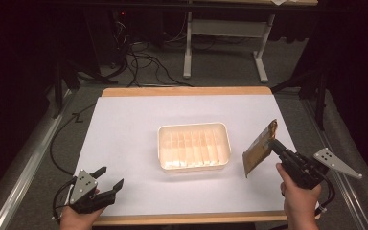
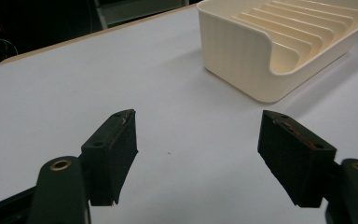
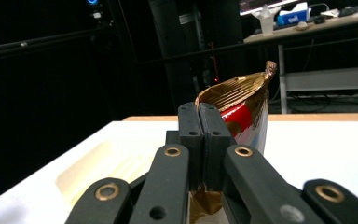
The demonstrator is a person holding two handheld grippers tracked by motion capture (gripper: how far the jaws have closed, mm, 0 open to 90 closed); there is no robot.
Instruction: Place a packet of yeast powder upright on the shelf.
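Your gold packet (image 1: pixel 259 148), crinkled, with red print, hangs tilted above the table, right of the tray (image 1: pixel 226 139).

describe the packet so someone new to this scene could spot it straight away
Start at the white table sheet and its cream ribbed tray. Just right of the tray, the right gripper pinches a flat packet clear of the table. It alone is shiny gold with red print.

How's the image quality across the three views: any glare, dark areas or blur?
High view: white table sheet evenly lit, surroundings dark, cream ribbed plastic tray slightly washed out. Left gripper view: sharp, soft shadows. Right gripper view: dim backdrop, shiny gold foil packet catching glints.
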